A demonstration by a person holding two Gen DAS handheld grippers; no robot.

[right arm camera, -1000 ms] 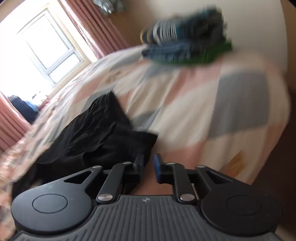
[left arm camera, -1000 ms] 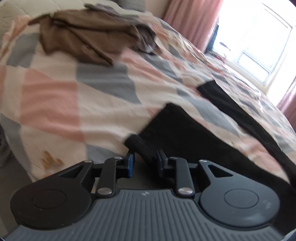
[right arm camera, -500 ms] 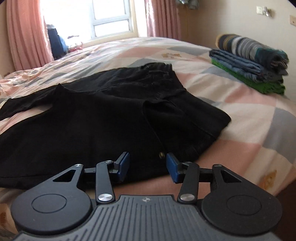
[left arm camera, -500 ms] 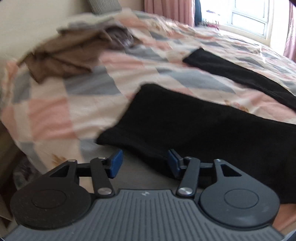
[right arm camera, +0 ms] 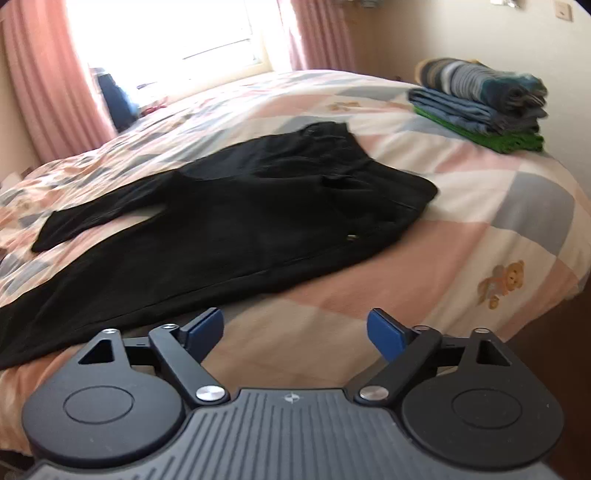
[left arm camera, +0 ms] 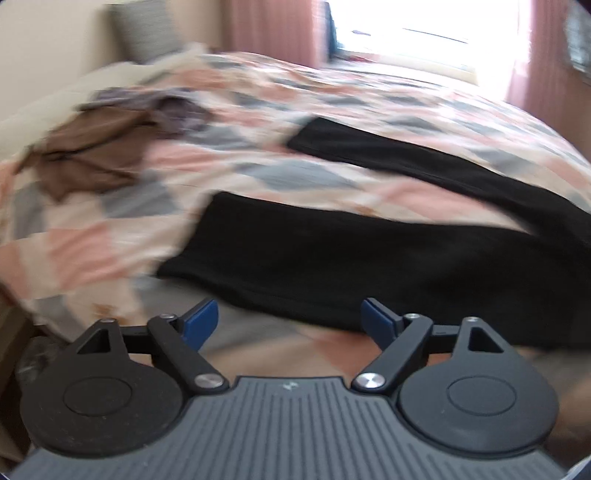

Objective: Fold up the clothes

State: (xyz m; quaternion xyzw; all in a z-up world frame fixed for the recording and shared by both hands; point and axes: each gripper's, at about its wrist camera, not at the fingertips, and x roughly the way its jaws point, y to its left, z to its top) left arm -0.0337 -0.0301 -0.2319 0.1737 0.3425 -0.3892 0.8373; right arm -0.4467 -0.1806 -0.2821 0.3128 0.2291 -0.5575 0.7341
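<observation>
The blue-padded fingers (left arm camera: 201, 319) of the left gripper (left arm camera: 290, 319) are seen spread wide and opening further, with nothing between them; only the bedcover is framed in the gap. Just beyond them, the hem end of the black long-legged fabric trousers (left arm camera: 369, 258) is laid flat, clear of the pads. The right gripper (right arm camera: 295, 330) is likewise released, its jaws opening, and no cloth is caught between the blue pads (right arm camera: 386, 334). The same trousers (right arm camera: 229, 221) are spread ahead of it, the waist end lying toward the right and the two legs stretched leftward. All of this is carried by the bed's quilt of pink, grey and cream patches (right arm camera: 480, 236). A crumpled brown garment (left arm camera: 96, 155) is heaped farther off to the left gripper's left, well apart from the trousers. A folded stack of striped, blue and green clothes (right arm camera: 484, 107) is placed near the quilt's far right corner. Pink curtains (right arm camera: 40, 81) are hung beside a bright window (right arm camera: 166, 33).
</observation>
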